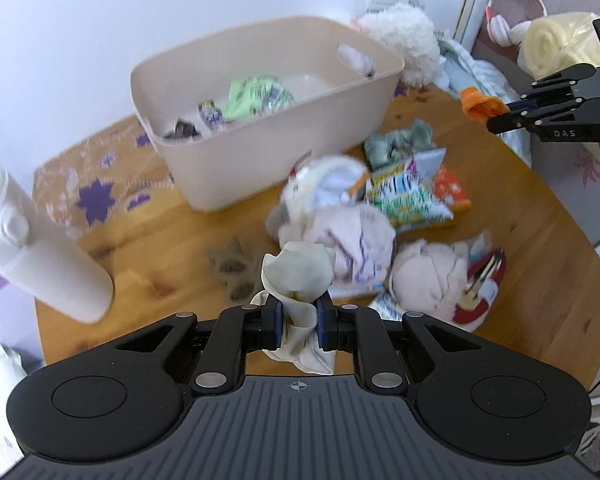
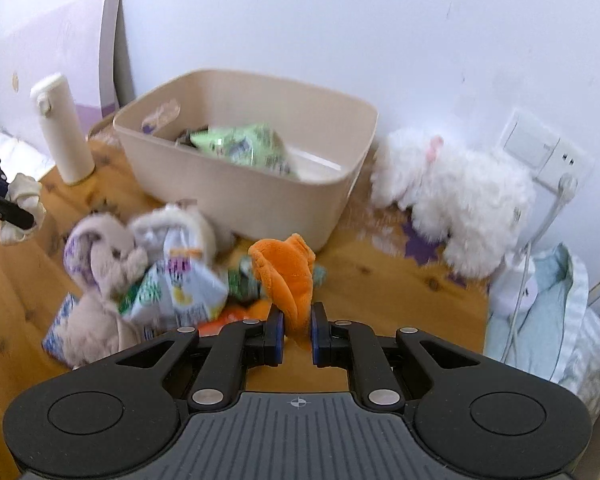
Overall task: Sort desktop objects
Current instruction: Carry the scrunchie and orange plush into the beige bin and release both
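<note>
Tongs first: the left tongs (image 1: 298, 322) are clamped on a crumpled cream cloth (image 1: 298, 276), held above the wooden bench (image 1: 160, 248). The right tongs (image 2: 296, 330) pinch an orange cloth (image 2: 286, 276), also held clear of the bench. Just beyond both lies a jumble of things on the bench: pale soft toys (image 2: 104, 256), printed snack packets (image 1: 408, 196) and a small orange box (image 1: 452, 190). A white bottle (image 2: 62, 128) stands on the left part of the bench. Farther back sits a beige bin (image 2: 244, 184) with a green packet (image 2: 240, 146) and a few other wrappers inside. To the right of the bin, a fluffy white toy (image 2: 452, 196) lies against the wall, with a folded pale blue cloth (image 2: 556, 304) near it.
</note>
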`<state>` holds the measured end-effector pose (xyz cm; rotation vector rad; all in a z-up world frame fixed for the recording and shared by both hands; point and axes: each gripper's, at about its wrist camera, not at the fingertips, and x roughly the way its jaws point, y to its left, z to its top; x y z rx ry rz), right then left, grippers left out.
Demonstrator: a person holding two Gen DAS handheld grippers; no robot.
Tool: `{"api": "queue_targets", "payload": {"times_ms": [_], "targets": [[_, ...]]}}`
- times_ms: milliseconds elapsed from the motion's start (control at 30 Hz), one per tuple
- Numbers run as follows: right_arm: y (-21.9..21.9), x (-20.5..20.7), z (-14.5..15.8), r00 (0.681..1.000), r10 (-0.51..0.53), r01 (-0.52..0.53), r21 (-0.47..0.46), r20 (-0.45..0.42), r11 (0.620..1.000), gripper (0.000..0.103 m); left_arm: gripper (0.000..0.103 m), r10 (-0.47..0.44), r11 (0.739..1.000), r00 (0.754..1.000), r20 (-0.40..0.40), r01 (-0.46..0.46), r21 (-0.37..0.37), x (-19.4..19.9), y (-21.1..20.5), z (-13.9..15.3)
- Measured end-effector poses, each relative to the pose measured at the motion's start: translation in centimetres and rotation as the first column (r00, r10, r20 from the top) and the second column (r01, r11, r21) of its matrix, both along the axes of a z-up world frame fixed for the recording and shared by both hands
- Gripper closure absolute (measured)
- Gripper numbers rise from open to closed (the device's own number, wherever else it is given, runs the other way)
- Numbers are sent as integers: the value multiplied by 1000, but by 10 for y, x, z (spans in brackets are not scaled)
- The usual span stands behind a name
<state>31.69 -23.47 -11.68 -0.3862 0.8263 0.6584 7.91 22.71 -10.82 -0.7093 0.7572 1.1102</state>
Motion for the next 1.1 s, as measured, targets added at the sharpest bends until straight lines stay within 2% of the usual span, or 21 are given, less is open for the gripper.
{"api": "queue_targets", "payload": {"times_ms": [233, 367, 533, 667, 900, 1000, 1100], "targets": [[21, 13, 23, 999, 1, -3, 45, 33, 999, 90, 87, 14, 998, 999, 29, -16, 66, 1, 27, 31], [37, 22, 39, 998, 23, -27, 71, 52, 997, 89, 87, 69, 993, 996, 51, -74, 90, 1, 55, 44], [56, 29, 47, 996, 45, -51, 76, 73, 996, 89, 87, 88, 989, 996, 20, -90, 120, 9, 85, 55], [62, 37, 51, 997, 22, -29, 89, 74, 996, 89, 87, 93, 985, 996, -1, -92, 143, 19, 103, 62], [73, 64, 47, 998, -6, 0, 93, 56, 996, 89, 87, 135, 975, 990, -35, -126, 182, 37, 133, 66], [76, 81, 39, 1000, -26, 24, 128, 15, 992, 88, 87, 168, 971, 985, -28, -161, 177, 41, 147, 66], [81, 93, 29, 1000, -24, 23, 124, 4, 992, 88, 87, 177, 972, 983, -46, -167, 167, 47, 160, 62]]}}
